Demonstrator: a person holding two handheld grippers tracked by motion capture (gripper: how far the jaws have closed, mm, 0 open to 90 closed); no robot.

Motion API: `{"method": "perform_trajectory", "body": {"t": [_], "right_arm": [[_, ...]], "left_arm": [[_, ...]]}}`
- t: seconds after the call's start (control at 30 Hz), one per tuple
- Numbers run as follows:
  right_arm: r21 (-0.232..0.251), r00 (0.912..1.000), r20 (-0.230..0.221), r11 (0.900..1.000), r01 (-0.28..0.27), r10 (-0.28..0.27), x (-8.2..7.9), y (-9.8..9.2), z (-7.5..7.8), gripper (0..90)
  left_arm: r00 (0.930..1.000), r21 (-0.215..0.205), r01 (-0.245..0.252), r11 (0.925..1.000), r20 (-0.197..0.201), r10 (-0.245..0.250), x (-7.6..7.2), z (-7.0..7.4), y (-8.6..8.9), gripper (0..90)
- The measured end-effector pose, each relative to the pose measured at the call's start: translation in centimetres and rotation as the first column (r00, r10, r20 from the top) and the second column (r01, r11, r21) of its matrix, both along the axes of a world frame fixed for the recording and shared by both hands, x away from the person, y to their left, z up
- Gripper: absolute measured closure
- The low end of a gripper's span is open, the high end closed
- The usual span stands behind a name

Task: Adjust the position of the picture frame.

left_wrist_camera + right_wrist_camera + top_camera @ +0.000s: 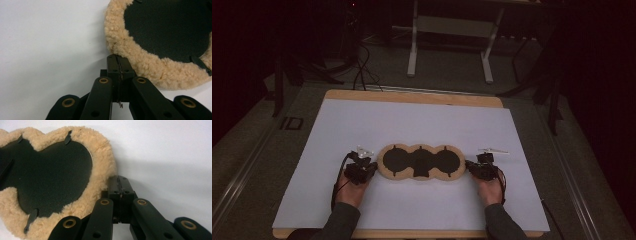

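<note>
Both tools (117, 58) closed beside fleece mat (140, 62)

A flat three-lobed pad (420, 162) with a black face and a tan fleecy rim lies face up. It rests lengthwise on the white sheet (412, 125), near the sheet's front edge.
</note>
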State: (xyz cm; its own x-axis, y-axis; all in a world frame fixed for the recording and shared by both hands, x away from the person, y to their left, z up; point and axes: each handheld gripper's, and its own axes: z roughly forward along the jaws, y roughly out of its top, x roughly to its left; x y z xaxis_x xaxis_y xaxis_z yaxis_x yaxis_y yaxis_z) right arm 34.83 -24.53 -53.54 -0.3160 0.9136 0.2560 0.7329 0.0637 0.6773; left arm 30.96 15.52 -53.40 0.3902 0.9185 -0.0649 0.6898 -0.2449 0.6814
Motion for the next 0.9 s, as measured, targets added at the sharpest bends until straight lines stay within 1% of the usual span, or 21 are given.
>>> {"method": "perform_trajectory", "body": {"t": [0.27,0.3,0.37,0.47,0.63,0.73,0.83,0.9], "right_arm": [[-0.025,0.9999,0.009,1.0,-0.013,0.013,-0.2,0.2,0.2,90.0],[-0.028,0.9998,0.013,0.999,-0.016,0.016,-0.2,0.1,0.2,89.9],[-0.048,0.9995,0.026,0.999,-0.018,0.02,-0.4,0.1,0.4,86.2],[-0.075,0.9987,0.045,0.997,-0.023,0.026,-0.7,0.0,0.7,82.2],[-0.071,0.9971,0.063,0.997,-0.037,0.041,-1.2,-0.2,1.2,80.7],[-0.09,0.9962,0.072,0.995,-0.042,0.048,-1.4,-0.1,1.4,78.7],[-0.09,0.9959,0.075,0.995,-0.043,0.05,-1.5,-0.1,1.5,77.2],[-0.096,0.9953,0.081,0.994,-0.045,0.053,-1.6,-0.1,1.6,75.8]], "left_arm": [[1.0,-0.005,0.001,1.0,0.001,-0.001,0.0,0.0,0.1,90.0],[1.0,0.0,0.0,1.0,0.006,0.0,-0.1,0.1,0.1,89.8],[0.9999,0.005,-0.002,1.0,0.013,0.002,-0.1,0.2,0.2,86.5],[0.9999,-0.01,-0.005,0.9999,0.014,0.005,-0.2,0.2,0.3,84.4],[0.9997,-0.022,-0.014,0.9997,0.022,0.014,-0.3,0.4,0.5,80.8],[0.9994,-0.037,-0.019,0.9991,0.029,0.02,-0.6,0.6,0.6,79.2],[0.9987,-0.052,-0.016,0.9985,0.048,0.018,-0.8,0.8,0.7,77.2],[0.9987,-0.058,-0.012,0.9982,0.049,0.015,-0.8,0.8,0.7,75.9]]}}
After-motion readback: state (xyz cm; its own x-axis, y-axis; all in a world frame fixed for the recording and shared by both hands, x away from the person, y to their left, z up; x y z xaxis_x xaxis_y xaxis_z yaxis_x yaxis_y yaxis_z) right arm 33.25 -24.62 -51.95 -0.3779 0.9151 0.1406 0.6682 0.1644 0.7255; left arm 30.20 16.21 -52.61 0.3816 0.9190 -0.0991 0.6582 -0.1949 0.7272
